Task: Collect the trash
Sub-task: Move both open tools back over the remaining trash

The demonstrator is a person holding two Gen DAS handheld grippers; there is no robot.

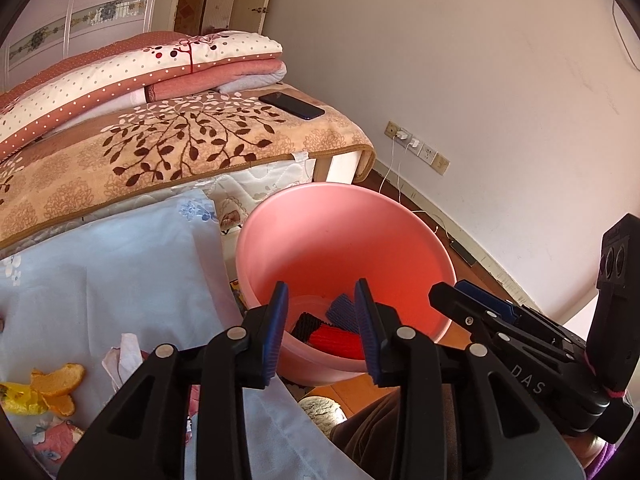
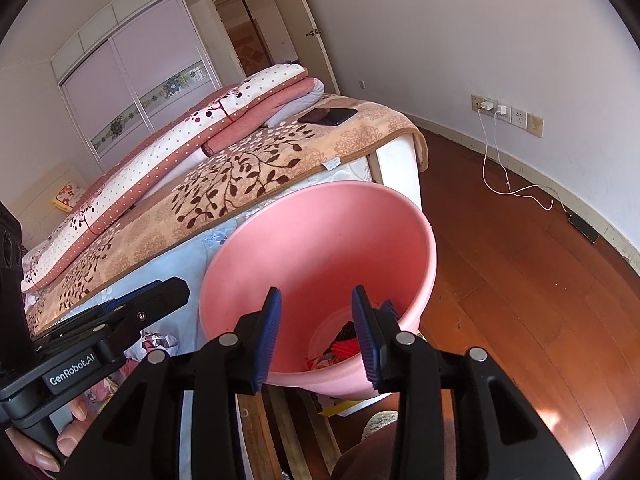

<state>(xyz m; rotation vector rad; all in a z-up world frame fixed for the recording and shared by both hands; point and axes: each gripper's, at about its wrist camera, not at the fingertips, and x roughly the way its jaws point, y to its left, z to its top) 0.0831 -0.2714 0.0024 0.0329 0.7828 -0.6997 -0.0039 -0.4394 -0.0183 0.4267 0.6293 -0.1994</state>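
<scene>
Smooth round pink plastic bucket [image 1: 344,240]

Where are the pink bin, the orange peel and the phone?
Bin [image 1: 320,232]: left wrist view, inner wall.
Orange peel [image 1: 56,380]: left wrist view, upper piece.
Phone [image 2: 328,115]: right wrist view, screen middle.

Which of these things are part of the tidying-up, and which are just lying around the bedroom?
Part of the job:
pink bin
orange peel
crumpled tissue
scraps already in the bin
left gripper
right gripper

Just lying about:
phone
folded quilts
chargers and cables
</scene>
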